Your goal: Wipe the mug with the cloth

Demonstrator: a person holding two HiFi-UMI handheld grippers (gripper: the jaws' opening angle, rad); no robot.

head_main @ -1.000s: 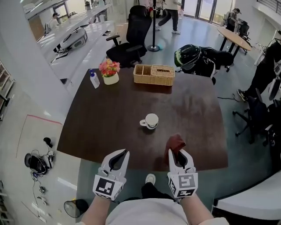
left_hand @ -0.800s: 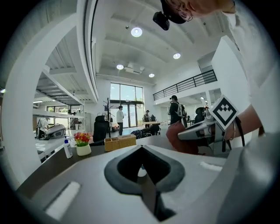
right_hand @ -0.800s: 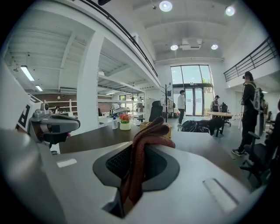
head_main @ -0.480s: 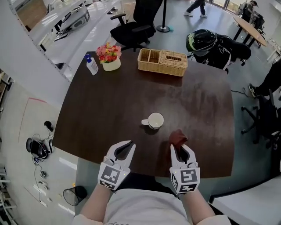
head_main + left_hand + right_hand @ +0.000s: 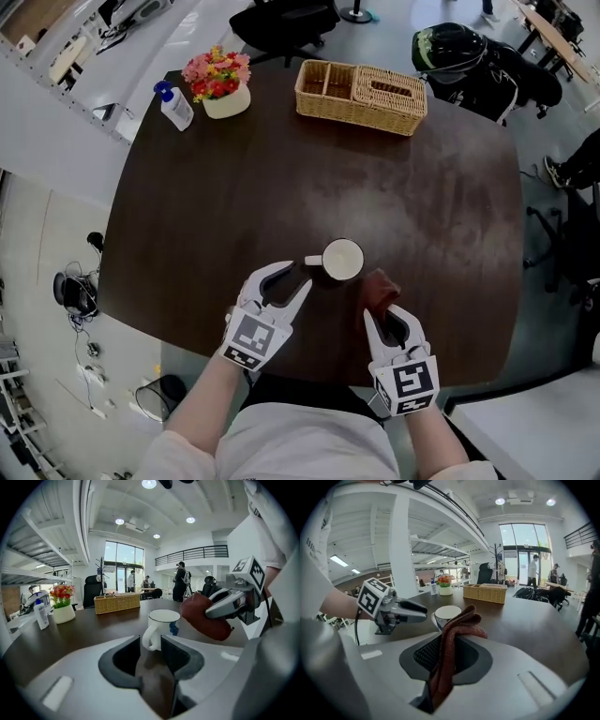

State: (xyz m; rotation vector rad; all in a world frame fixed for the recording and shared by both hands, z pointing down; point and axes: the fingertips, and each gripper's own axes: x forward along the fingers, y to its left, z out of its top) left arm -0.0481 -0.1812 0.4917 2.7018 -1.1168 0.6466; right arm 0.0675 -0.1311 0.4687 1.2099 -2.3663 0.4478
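A white mug (image 5: 342,260) with a dark rim stands upright on the dark brown table (image 5: 206,206), its handle pointing left. My left gripper (image 5: 292,278) is open right at that handle; in the left gripper view the handle (image 5: 150,641) sits at the gap between the jaw tips of the left gripper (image 5: 151,643). My right gripper (image 5: 387,317) is shut on a dark red cloth (image 5: 380,289), which hangs just right of the mug, close to it. In the right gripper view the cloth (image 5: 457,630) bunches up out of the right gripper (image 5: 447,644), in front of the mug (image 5: 446,613).
A wicker basket (image 5: 361,84) sits at the table's far edge. A flower pot (image 5: 217,80) and a pump bottle (image 5: 175,106) stand at the far left corner. The table's near edge runs just below both grippers. A dark bag with a helmet (image 5: 459,52) lies beyond the table.
My left gripper has moved forward and right, up to the mug's handle. The right gripper, still holding the cloth, has come closer to the mug.
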